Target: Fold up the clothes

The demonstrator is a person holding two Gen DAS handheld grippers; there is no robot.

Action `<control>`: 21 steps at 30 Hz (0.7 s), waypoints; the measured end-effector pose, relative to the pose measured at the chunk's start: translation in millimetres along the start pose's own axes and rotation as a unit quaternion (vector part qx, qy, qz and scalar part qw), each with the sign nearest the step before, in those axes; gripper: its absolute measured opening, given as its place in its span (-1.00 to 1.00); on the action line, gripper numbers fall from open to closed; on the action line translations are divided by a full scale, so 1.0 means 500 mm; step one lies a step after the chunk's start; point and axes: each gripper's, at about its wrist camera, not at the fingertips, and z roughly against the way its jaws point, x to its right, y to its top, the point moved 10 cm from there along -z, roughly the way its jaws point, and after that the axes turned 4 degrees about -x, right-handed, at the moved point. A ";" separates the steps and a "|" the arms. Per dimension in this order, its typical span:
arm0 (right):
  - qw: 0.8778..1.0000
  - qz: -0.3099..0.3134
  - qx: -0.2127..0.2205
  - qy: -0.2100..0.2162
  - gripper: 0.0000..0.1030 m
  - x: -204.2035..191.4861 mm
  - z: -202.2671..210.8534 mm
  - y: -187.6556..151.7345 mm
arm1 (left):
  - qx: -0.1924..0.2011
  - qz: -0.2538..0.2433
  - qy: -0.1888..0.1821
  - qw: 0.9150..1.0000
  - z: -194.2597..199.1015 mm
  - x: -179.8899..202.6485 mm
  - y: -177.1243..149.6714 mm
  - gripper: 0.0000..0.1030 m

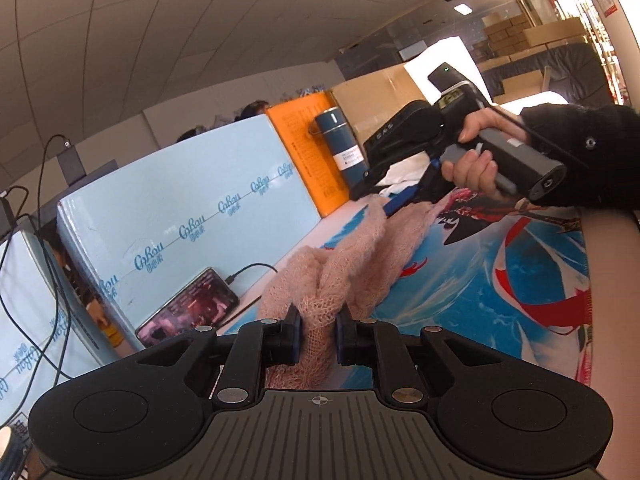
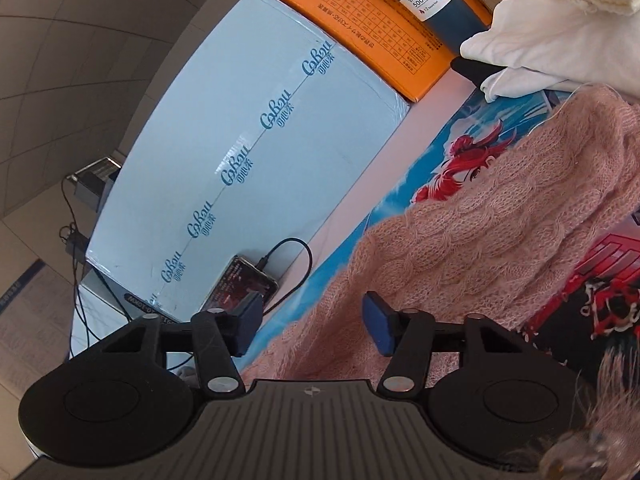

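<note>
Left gripper (image 1: 318,332), at the bottom centre of its own view, has its jaws clenched on a bunched fold of the pink sweater (image 1: 340,276); the knit is squeezed into a narrow rope between the pads, which suggests the hold is there to anchor or lift one end while the other end gets arranged. From that pinch the sweater runs up and to the right across the printed mat (image 1: 480,280) that covers the bench, toward the right gripper (image 1: 404,184), seen in the upper right of the left view, held in the person's hand (image 1: 476,160). Right view: right gripper (image 2: 312,324) has its jaws spread, with nothing between the pads, and the sweater (image 2: 480,216) lies below and beyond them, filling the right half of the frame. Judgement: right side is released, free to take a fresh hold on an edge for the next fold; whether the pads touch the knit cannot be told. Fold looks early, the cloth rumpled rather than flat. White clothes (image 2: 540,36) sit in the upper right, apart from the work. A phone (image 2: 244,284) leans against the pale blue box (image 2: 240,140) at lower left, clear of the cloth. A dark flask (image 2: 436,0) rests against the orange box (image 2: 360,28) at top.
</note>
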 end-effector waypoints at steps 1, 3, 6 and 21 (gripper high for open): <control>1.000 0.004 -0.006 -0.011 -0.76 0.004 -0.005 -0.006 | -0.001 0.001 0.000 1.000 0.002 0.000 -0.002 -0.72; 1.000 0.015 0.000 -0.015 -0.86 0.004 0.009 -0.017 | -0.002 0.007 0.002 1.000 0.006 -0.005 -0.006 -0.72; 0.998 0.054 0.036 -0.013 -0.87 -0.018 0.081 -0.038 | 0.005 0.027 0.002 1.000 0.014 -0.023 -0.007 -0.72; 0.991 0.131 0.017 -0.030 -0.82 -0.007 0.311 -0.224 | -0.081 0.035 -0.081 0.993 0.029 -0.013 -0.075 -0.66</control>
